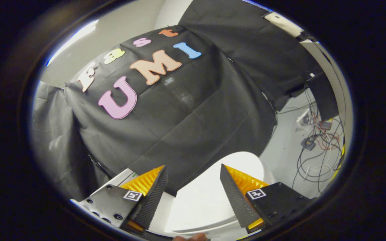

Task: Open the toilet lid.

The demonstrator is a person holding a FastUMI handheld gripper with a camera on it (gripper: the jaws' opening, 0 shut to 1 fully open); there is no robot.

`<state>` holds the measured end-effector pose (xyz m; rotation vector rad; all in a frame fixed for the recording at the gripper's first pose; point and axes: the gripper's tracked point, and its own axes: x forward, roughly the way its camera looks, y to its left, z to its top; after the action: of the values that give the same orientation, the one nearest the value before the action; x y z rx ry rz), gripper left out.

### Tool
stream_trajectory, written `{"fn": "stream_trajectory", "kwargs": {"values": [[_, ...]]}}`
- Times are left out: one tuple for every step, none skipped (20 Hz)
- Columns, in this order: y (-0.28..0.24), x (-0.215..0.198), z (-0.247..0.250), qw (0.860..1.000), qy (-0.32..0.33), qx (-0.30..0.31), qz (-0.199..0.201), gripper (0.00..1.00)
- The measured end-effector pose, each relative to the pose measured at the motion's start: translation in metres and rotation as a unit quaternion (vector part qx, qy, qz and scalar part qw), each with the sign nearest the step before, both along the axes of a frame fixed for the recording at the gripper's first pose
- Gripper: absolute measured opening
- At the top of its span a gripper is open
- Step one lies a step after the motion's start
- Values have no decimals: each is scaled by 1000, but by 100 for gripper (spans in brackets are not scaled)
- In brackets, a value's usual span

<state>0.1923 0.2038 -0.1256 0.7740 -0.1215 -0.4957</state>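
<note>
The white toilet lid shows as a smooth oval surface between and just beyond my fingers, its far edge rounding off against the black cloth. A paler rim or seat edge runs below it, close to the finger bases. My gripper is open, with a wide gap between the two fingers and nothing pressed between them. I cannot tell whether either finger touches the lid. A person's fingertip peeks in just under the rim.
The black cloth wall hangs close behind the toilet. A white boxy part sits behind the left finger. To the right, tangled cables and small devices lie on the pale floor, below a dark panel.
</note>
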Motion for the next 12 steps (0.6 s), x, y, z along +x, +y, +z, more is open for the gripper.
{"fn": "stream_trajectory", "kwargs": {"values": [[6, 1, -6, 1000, -2, 11, 3, 97], [11, 1, -11, 1000, -5, 20, 6, 98], [17, 2, -14, 1000, -10, 27, 11, 97], [21, 3, -17, 999, -10, 32, 14, 97], [25, 5, -26, 999, -4, 39, 16, 97], [27, 6, -33, 999, -1, 46, 17, 97], [30, 5, -38, 998, 0, 55, 18, 97], [32, 6, -42, 998, -1, 64, 16, 97], [35, 4, -47, 997, -3, 74, 14, 97], [37, 3, -52, 996, -4, 85, 9, 97], [39, 2, -57, 995, -6, 96, 4, 97], [40, -1, -63, 994, -7, 106, -2, 97]]}}
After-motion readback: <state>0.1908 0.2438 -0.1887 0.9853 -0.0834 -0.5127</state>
